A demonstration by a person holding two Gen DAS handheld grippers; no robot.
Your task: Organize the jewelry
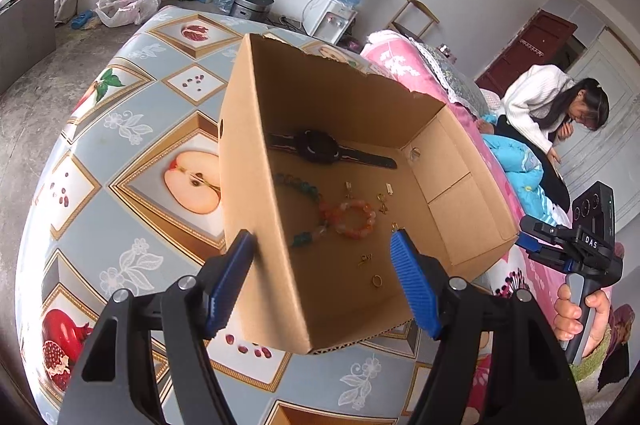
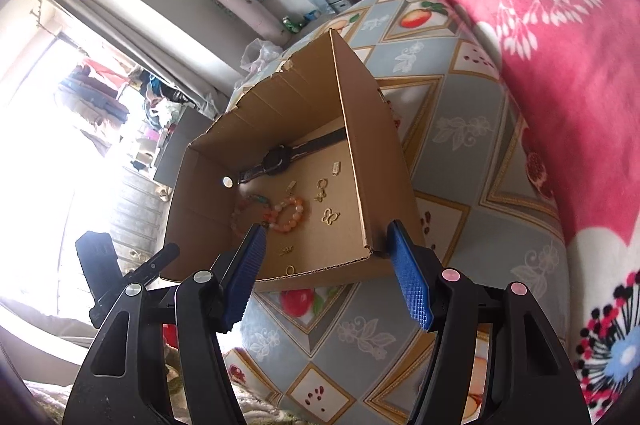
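An open cardboard box (image 1: 340, 113) sits on the fruit-patterned bench (image 1: 132, 129). On its floor lie a black watch (image 1: 320, 147) toward 12 o'clock, beaded bracelets (image 1: 354, 219) at centre and small gold charms (image 1: 384, 199) toward 3 o'clock. The left gripper (image 1: 324, 245) is spread, straddling the box's near wall. The right gripper (image 2: 326, 233) is spread too, empty, at the box's near corner.

Cardboard box (image 1: 344, 309) top open; tall walls block side entry w/ gripper.

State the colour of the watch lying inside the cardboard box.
Black; the watch shows best in the left wrist view.
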